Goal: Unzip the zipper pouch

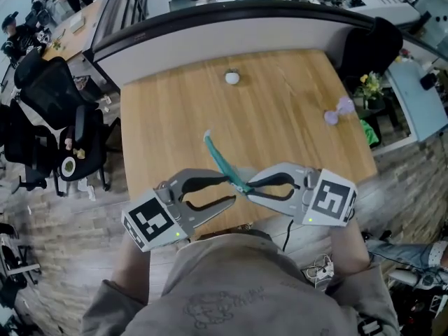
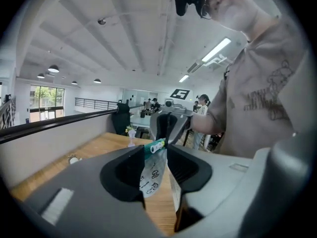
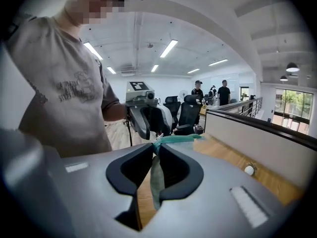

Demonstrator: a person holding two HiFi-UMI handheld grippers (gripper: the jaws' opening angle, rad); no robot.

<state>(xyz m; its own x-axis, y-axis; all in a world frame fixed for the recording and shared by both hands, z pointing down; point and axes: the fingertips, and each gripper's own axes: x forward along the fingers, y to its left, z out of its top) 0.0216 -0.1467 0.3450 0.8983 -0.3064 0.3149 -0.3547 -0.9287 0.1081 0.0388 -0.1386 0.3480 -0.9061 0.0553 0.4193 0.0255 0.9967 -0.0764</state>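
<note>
Here, the pouch (image 2: 152,175) is held in the air above the near edge of the table (image 1: 294,96), between the two grippers, which are pointed toward each other just in front of the person (image 1: 238,285). Its teal zipper (image 1: 222,158) is seen running up and away from the jaws toward the table's middle, leaning left in the head view. The right gripper (image 1: 249,187) is clamped on the pouch: in the right gripper view its jaws are drawn close together, the thin material is pinched at their tips, and a strip of it hangs down between them. The left gripper (image 1: 235,190) is set at the same end from the other side. In the left gripper view its jaws are seen standing apart, the clear printed pouch hangs in the gap, and the zipper, with a small white piece on it, lies just at their tips. No firm press of the left pads on the pouch can be made out. The two grippers' tips are nearly touching. Farther off on the table, a white ball (image 1: 232,78) and a purple thing (image 1: 338,110) are seen, well apart from the pouch.
</note>
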